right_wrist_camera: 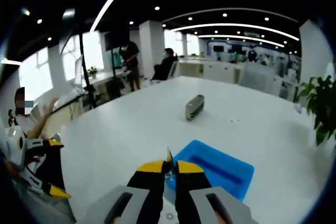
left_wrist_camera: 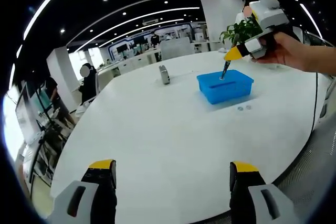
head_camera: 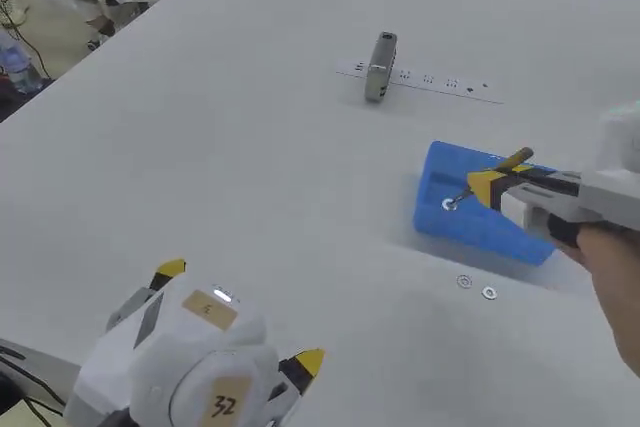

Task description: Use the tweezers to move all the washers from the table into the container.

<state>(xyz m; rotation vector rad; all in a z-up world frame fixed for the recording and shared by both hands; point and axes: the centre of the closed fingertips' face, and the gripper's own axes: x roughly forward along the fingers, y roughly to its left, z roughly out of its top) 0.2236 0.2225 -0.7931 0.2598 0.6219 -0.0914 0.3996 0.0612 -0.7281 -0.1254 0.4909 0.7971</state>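
right gripper (head_camera: 500, 175): comes in from the right, held about level by a hand (head_camera: 610, 267), jaws clamped on tweezers (head_camera: 466, 193) | tweezers slant down into blue container (head_camera: 480, 235), tip at a washer (head_camera: 449, 205), cannot tell if pinched | two washers (head_camera: 464, 282) on table (head_camera: 250, 147) just beside container | left gripper (left_wrist_camera: 173, 169): low, well apart, jaws wide, empty

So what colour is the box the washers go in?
Blue all over. The container shows best in the head view.
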